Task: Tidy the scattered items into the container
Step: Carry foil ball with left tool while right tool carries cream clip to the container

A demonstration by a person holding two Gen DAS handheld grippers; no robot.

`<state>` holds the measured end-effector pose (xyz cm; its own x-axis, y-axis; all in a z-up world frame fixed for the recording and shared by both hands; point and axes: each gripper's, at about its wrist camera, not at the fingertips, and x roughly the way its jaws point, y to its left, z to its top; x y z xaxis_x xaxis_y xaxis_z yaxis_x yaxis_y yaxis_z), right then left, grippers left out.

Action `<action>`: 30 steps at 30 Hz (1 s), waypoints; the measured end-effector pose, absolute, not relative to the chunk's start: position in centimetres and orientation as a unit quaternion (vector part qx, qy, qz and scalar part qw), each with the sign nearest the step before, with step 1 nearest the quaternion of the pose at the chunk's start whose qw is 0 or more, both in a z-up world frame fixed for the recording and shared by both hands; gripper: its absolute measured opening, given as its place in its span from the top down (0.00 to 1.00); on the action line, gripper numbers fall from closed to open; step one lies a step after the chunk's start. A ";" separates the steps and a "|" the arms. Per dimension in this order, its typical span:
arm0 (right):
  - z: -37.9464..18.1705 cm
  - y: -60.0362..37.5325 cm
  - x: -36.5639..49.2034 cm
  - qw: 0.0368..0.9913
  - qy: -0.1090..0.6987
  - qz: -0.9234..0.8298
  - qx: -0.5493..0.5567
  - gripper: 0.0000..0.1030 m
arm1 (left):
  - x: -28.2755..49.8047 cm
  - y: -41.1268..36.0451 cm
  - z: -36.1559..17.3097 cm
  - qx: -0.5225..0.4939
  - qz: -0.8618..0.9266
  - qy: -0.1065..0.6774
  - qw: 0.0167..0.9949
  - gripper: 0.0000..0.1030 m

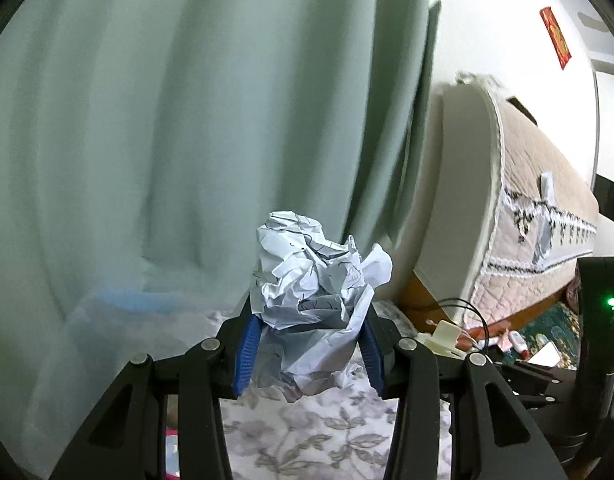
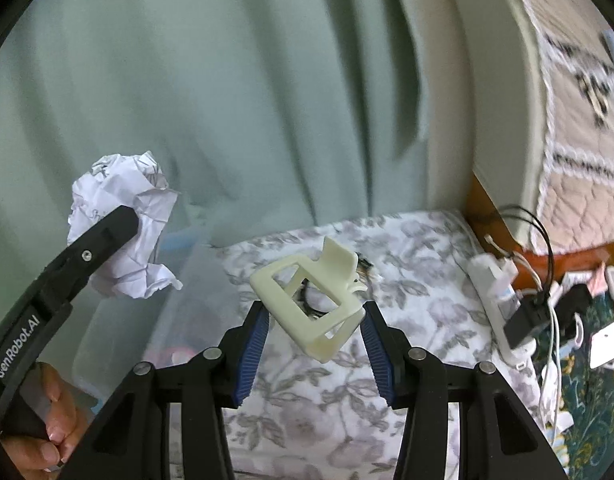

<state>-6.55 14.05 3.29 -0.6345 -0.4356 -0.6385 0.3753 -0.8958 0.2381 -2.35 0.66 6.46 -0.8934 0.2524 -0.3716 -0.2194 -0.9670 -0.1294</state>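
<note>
My left gripper (image 1: 309, 344) is shut on a crumpled white paper ball (image 1: 311, 280), held in the air in front of a green curtain. The same ball (image 2: 121, 224) shows at the left of the right wrist view, above a clear plastic container (image 2: 155, 320) with a blue rim. My right gripper (image 2: 313, 340) is shut on a cream plastic frame-shaped part (image 2: 311, 300), held above a floral cloth surface (image 2: 407, 308). That part also shows in the left wrist view (image 1: 443, 336).
A green curtain (image 1: 187, 140) hangs behind. A bed with a quilted cover (image 1: 539, 200) stands at the right. A white power strip with black and white cables (image 2: 523, 300) lies at the cloth's right edge. Small black items (image 2: 363, 268) lie on the cloth.
</note>
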 end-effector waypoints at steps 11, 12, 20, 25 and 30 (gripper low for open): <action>5.8 8.0 -2.3 0.278 0.017 -0.901 0.332 0.51 | 1.0 -6.1 7.6 -0.172 0.980 -0.076 0.071 0.55; 5.8 7.7 -2.2 0.281 0.019 -0.901 0.330 0.51 | 1.3 -6.5 7.7 -0.169 0.980 -0.077 0.066 0.55; 6.8 4.6 0.0 0.316 0.047 -0.894 0.314 0.51 | 3.4 -9.9 8.1 -0.153 0.984 -0.089 0.033 0.55; 7.2 3.2 1.0 0.334 0.060 -0.889 0.308 0.51 | 4.6 -11.8 8.0 -0.147 0.984 -0.101 0.019 0.55; 7.4 1.6 2.1 0.350 0.075 -0.883 0.303 0.51 | 5.3 -13.2 7.5 -0.149 0.983 -0.104 0.007 0.54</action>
